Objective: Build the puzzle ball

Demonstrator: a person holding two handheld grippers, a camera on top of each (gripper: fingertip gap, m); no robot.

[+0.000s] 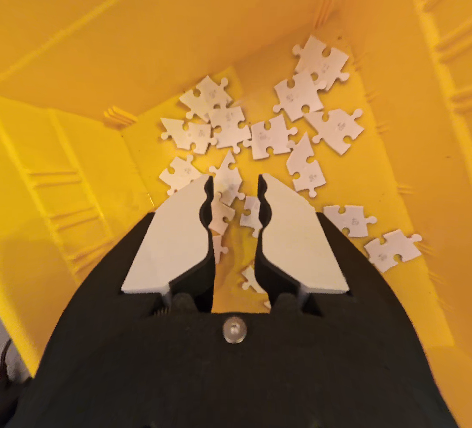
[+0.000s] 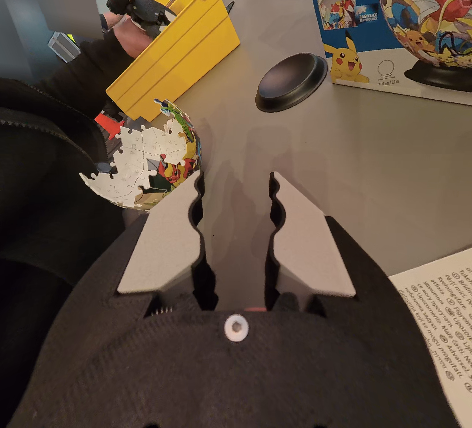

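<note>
I am reaching my left gripper (image 1: 235, 180), fingers apart and empty, into the yellow bin (image 1: 76, 185); pieces (image 1: 270, 137) overlapping at 12 o'clock risk a double pick. My right gripper (image 2: 236, 178) is idling apart; the half-built ball (image 2: 153, 157) at 10 o'clock might roll off the counter (image 2: 357, 160).

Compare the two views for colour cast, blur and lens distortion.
Left wrist view: a strong yellow cast inside the bin, and the puzzle pieces look soft. Right wrist view: neutral light, faint shadows on the grey table, and wide-angle bending at the edges.
</note>
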